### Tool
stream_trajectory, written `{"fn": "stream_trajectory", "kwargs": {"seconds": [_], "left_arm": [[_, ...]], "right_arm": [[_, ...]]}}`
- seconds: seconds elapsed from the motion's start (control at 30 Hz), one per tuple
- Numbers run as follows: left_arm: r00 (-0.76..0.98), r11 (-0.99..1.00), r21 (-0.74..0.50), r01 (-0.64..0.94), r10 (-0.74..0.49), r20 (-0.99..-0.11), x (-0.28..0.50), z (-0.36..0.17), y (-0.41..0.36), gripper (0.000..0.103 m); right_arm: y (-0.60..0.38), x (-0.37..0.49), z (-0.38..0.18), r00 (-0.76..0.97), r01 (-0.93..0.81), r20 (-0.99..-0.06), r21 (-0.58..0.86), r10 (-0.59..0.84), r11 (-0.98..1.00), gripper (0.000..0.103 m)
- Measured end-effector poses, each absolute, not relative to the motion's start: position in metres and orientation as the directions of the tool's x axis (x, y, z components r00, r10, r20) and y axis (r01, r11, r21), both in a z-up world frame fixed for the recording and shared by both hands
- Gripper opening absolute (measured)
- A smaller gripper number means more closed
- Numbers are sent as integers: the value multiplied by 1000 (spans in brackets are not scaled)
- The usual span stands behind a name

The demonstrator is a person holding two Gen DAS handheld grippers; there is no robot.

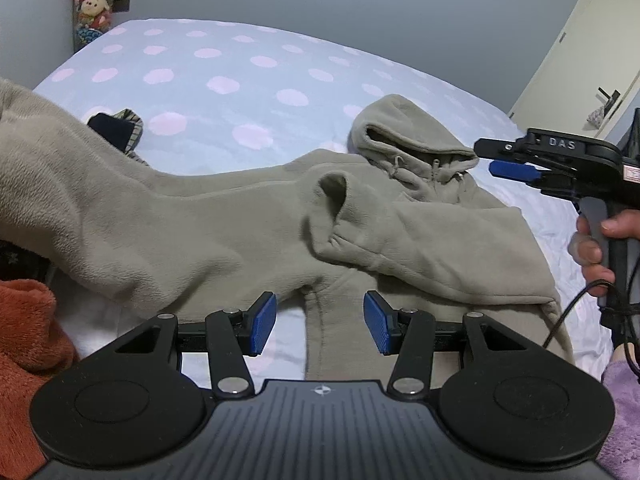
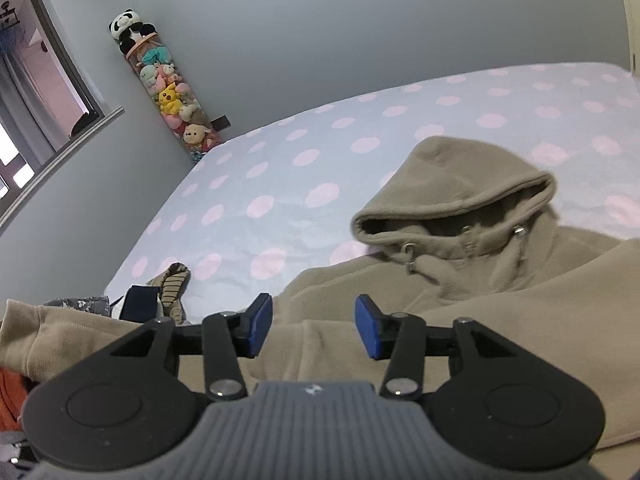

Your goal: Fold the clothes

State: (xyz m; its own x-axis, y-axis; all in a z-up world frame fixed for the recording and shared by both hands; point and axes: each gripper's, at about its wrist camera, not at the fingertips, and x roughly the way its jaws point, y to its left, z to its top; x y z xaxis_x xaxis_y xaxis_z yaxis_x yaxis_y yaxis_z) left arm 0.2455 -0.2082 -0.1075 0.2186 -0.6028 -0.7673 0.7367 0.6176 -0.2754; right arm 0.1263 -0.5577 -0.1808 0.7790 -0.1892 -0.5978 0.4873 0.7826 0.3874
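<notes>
The hoodie (image 1: 248,216) lies on the bed (image 1: 224,64), its hood (image 2: 460,188) toward the wall; small clothes (image 2: 160,292) lie left of it.

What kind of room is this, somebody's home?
Most likely a bedroom at home: a bed with a polka-dot sheet, a tall tube of plush toys in the corner, and a beige hoodie spread out for folding.

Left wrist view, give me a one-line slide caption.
Beige hoodie spread on a polka-dot bed, one sleeve folded across, left gripper with open jaws above its hem.
</notes>
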Motion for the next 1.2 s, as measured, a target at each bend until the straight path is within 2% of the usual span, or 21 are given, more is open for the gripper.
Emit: {"fn": "stream_trajectory", "kwargs": {"seconds": [0.3,0.5,0.73,0.9,1.03,1.13,1.2], "left_arm": [[244,588,-219,778,-605,-758,203,-77,-213,47],[246,566,-206,798,-619,-746,182,-67,-222,54],[241,558,-214,802,-629,-739,190,-84,-262,60],[272,595,-221,773,-626,-731,214,-116,-290,62],[295,629,-211,748,-600,-744,238,-141,-312,62],[291,665,-232,710,-578,-763,258,-158,-325,62],[287,676,-251,692,-577,-765,268,-168,-332,62]], "right_arm": [[-563,49,-164,752,505,-619,317,-229,802,57],[-572,-25,-167,713,512,-640,197,-286,836,62],[-605,-106,-218,603,537,-695,-9,-392,843,62],[-636,-133,-272,524,565,-751,-47,-402,824,62],[-648,-127,-302,510,536,-773,-59,-378,842,64],[-647,-103,-318,492,490,-763,-155,-419,858,73],[-646,-85,-328,480,458,-751,-227,-454,860,73]]}}
